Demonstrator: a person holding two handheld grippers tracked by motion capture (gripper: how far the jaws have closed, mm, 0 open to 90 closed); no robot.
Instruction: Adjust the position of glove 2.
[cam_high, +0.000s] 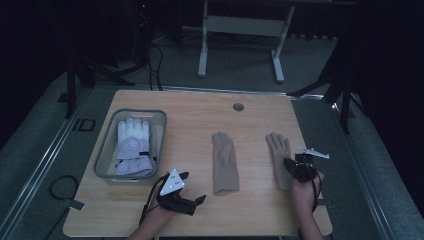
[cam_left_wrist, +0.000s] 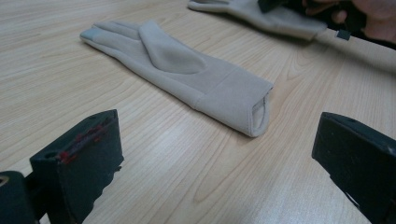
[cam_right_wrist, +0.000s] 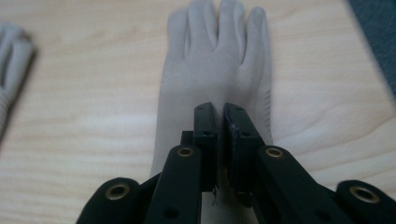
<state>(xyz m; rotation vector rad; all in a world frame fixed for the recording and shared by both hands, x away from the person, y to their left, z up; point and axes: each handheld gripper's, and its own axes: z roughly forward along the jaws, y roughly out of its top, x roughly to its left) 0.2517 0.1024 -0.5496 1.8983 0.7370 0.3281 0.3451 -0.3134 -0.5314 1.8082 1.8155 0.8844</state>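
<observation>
While both hands rest at the near edge of the desk (cam_high: 260, 102), the high view shows the right tongs (cam_high: 292, 165) over the cuff end of the right beige glove (cam_high: 279, 150), whose long axis runs away from the person, close to the desk's right edge. The middle beige glove (cam_high: 224, 162) lies parallel, nearer the left tongs (cam_high: 192, 187). From the left gripper view, those tongs stand wide and empty, that glove's (cam_left_wrist: 187, 74) cuff ahead. From the right gripper view, the jaws appear nearly shut over the glove (cam_right_wrist: 215, 70); whether they pinch fabric cannot be told.
</observation>
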